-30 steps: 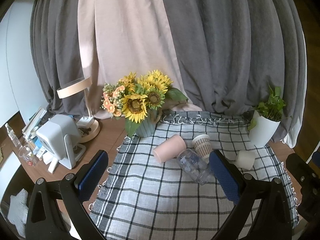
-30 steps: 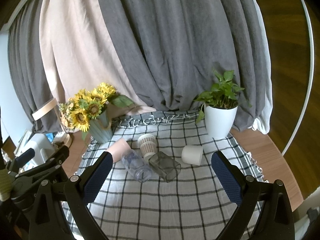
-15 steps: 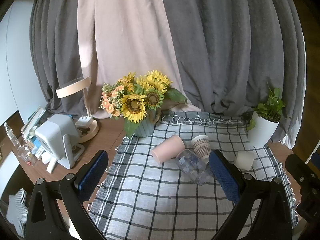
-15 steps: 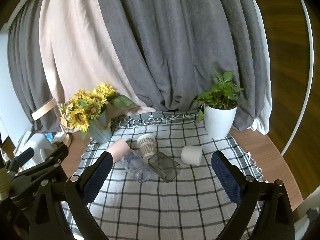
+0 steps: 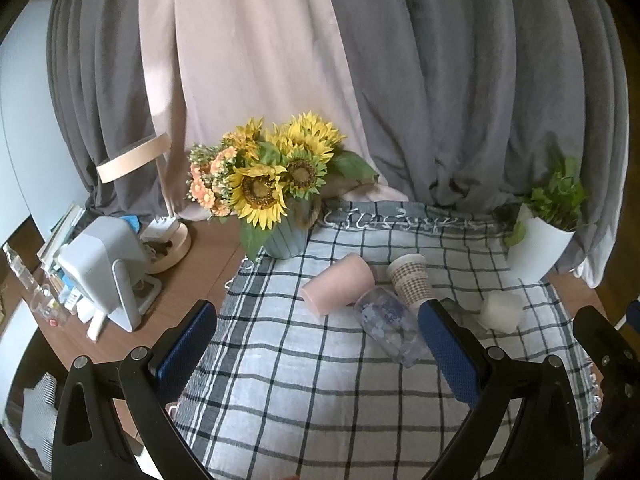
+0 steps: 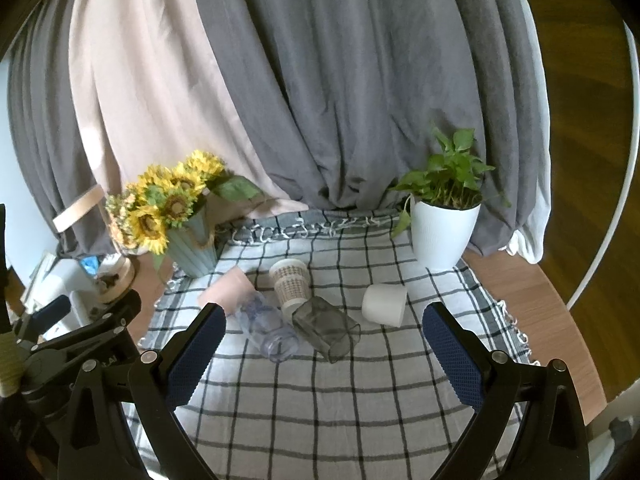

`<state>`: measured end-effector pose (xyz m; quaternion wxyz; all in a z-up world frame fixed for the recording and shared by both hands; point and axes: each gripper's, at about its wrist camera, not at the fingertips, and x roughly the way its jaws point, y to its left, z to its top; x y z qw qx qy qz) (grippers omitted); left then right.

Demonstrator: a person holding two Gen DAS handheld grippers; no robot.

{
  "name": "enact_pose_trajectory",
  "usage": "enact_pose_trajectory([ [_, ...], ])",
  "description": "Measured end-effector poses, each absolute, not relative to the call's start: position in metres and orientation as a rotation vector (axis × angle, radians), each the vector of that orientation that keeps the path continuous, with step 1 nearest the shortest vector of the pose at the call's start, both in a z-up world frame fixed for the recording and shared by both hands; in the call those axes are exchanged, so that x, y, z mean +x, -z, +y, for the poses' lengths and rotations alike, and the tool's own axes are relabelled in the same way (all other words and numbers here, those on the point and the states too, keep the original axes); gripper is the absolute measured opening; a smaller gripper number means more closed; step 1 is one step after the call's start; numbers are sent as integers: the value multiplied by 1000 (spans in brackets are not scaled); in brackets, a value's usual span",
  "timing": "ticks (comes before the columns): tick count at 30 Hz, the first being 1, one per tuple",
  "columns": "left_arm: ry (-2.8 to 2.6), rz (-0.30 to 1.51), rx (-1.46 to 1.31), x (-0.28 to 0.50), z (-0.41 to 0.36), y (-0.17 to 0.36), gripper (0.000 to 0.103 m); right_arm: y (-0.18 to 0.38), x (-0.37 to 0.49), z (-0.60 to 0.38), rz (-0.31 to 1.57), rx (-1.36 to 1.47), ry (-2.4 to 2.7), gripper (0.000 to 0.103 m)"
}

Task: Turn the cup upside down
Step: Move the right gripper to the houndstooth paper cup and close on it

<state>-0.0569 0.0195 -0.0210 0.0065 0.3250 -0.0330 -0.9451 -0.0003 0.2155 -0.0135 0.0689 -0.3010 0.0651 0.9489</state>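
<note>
Your left gripper (image 5: 316,344) is held above the near part of the checked cloth (image 5: 304,408), its blue-padded fingers (image 5: 186,346) spread wide with nothing between them. Ahead lie a pink cup (image 5: 338,289) on its side, a patterned paper cup (image 5: 410,278) standing mouth-up, and a clear cup (image 5: 390,326) on its side. These three are clustered close together. A white cup (image 5: 501,311) lies further right. A sunflower vase (image 5: 286,238) stands at the cloth's far left corner; a white plant pot (image 5: 536,246) stands at far right.
</note>
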Motion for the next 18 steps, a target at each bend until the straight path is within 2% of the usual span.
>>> enact_pose_trajectory([
  [9, 2878, -119, 1153, -114, 23, 53, 103, 38, -72, 207, 163, -1071, -2869, 99],
  [18, 2748, 7, 1269, -172, 10, 92, 103, 94, -174, 197, 206, -1471, -2816, 99],
])
